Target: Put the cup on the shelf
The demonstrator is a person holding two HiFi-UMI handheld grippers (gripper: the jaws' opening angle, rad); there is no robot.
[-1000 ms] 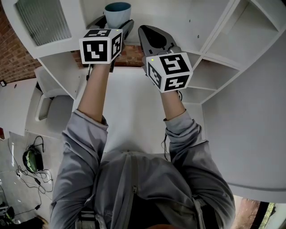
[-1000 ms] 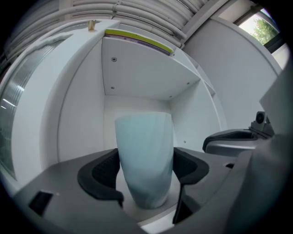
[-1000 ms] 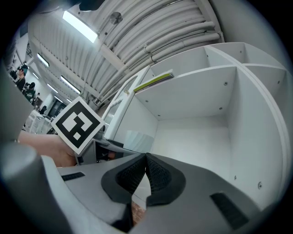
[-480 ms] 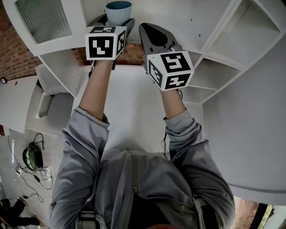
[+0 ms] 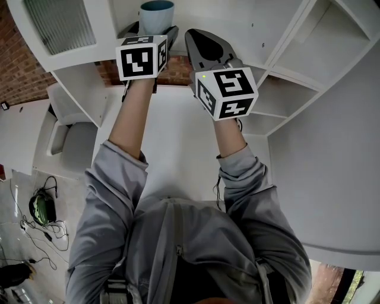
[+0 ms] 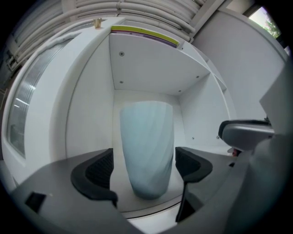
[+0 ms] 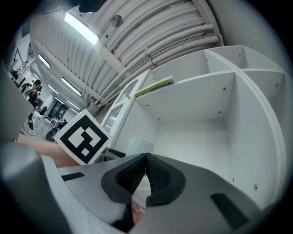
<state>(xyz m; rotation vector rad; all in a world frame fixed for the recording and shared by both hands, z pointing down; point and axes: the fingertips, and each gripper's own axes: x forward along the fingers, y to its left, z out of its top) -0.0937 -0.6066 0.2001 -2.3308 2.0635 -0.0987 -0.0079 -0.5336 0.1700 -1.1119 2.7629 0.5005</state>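
A pale blue cup (image 5: 157, 15) stands upright on the floor of a white shelf compartment (image 5: 249, 24) at the top of the head view. My left gripper (image 5: 152, 28) reaches into that compartment with a jaw on each side of the cup. In the left gripper view the cup (image 6: 147, 148) fills the space between the dark pads (image 6: 98, 171). The jaws are opening, and a thin gap shows on the left side. My right gripper (image 5: 202, 44) hovers just right of it, shut and empty, its pads (image 7: 145, 171) pressed together.
More white shelf compartments (image 5: 320, 47) curve away to the right. A white table (image 5: 178, 142) lies under my arms. A brick wall (image 5: 18, 65) and a grey chair (image 5: 65, 136) are on the left, with headphones and cables (image 5: 41, 211) on the floor.
The left gripper's jaws have spread off the cup, which stays on the shelf. The left hand shifted slightly right. The right gripper held still.
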